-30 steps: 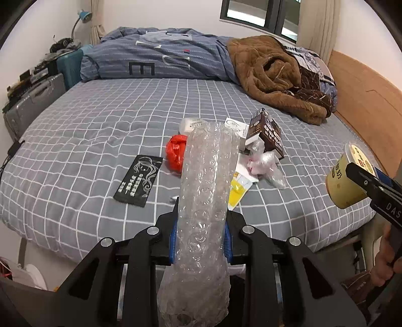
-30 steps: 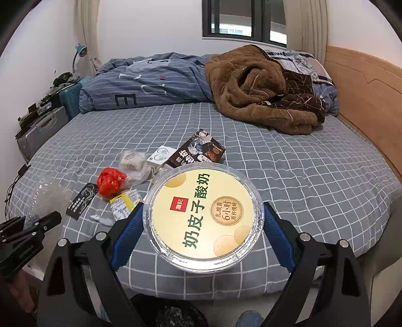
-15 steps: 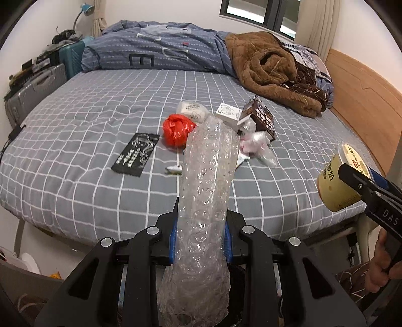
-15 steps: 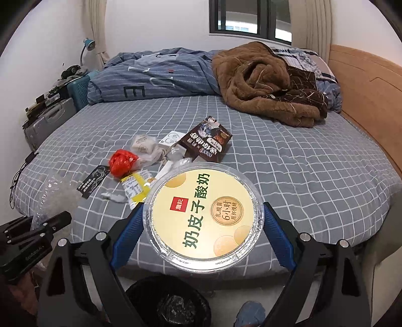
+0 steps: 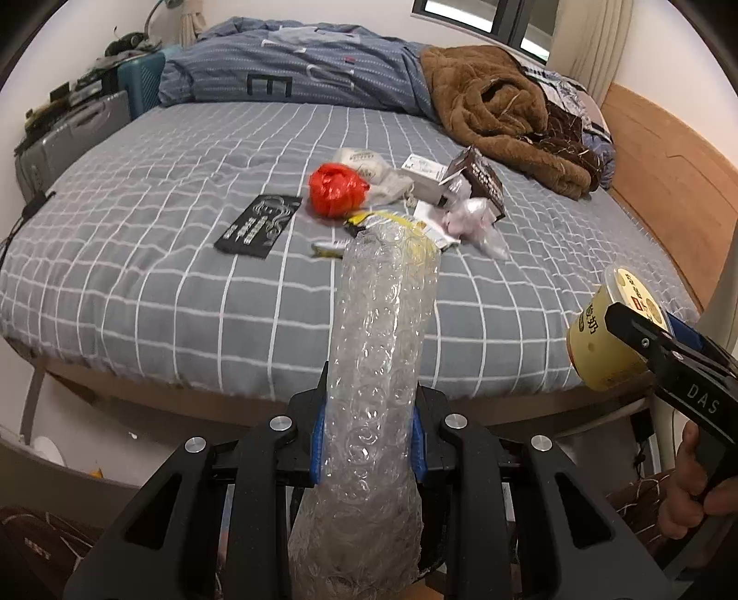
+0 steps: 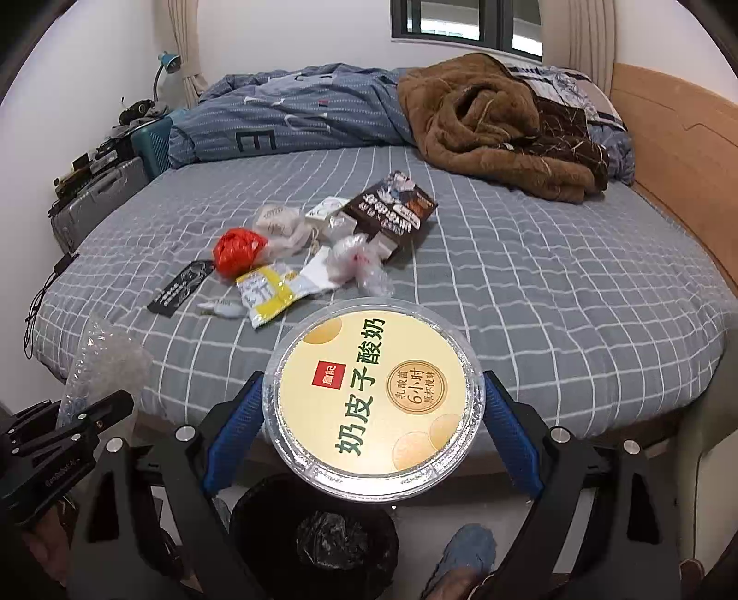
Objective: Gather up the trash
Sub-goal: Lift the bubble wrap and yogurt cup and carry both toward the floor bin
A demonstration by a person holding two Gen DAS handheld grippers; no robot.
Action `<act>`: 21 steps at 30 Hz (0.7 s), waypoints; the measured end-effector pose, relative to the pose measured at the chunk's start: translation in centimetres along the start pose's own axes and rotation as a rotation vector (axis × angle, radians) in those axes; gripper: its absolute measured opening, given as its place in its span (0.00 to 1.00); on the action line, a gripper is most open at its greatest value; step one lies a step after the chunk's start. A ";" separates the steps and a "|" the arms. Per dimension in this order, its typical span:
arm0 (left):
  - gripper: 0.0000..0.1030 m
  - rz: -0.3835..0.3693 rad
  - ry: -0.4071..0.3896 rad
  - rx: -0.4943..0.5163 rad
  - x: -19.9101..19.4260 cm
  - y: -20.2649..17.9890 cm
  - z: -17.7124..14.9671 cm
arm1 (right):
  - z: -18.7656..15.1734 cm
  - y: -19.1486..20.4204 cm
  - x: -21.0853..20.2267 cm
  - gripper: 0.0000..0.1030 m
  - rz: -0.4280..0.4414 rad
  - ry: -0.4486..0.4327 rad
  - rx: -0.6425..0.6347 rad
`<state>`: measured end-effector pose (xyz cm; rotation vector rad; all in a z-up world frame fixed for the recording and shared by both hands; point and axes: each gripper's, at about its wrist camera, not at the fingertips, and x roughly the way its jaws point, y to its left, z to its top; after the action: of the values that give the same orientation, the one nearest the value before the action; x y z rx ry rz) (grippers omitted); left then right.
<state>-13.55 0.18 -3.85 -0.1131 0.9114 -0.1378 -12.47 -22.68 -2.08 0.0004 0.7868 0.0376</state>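
The left gripper [image 5: 366,443] squeezes a clear bubble-wrap roll [image 5: 378,369]. The right gripper [image 6: 373,415] squeezes a round yellow yogurt cup [image 6: 373,392]; a black bin [image 6: 313,535] sits at six o'clock.

Lighting: even, soft indoor light, moderately bright; window [image 6: 466,21] dark-framed, pale. Shadows: faint, darker under the bed [image 6: 553,258] edge. Distortion: strong fisheye bending, black corners. Blur: slight on the red bag [image 5: 336,189]; glare mild on yogurt lid [image 6: 373,397]
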 end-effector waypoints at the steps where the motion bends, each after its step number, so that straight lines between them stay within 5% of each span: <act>1: 0.26 0.001 0.003 -0.001 0.0 0.1 -0.2 | -0.3 0.0 0.0 0.83 0.001 0.004 0.000; 21: 0.26 0.022 0.098 -0.008 1.0 1.4 -5.7 | -6.0 1.4 0.9 0.83 0.031 0.123 -0.019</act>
<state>-17.36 1.13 -8.34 -0.1048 1.0111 -0.1198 -16.11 -21.29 -6.97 -0.0079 0.9098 0.0753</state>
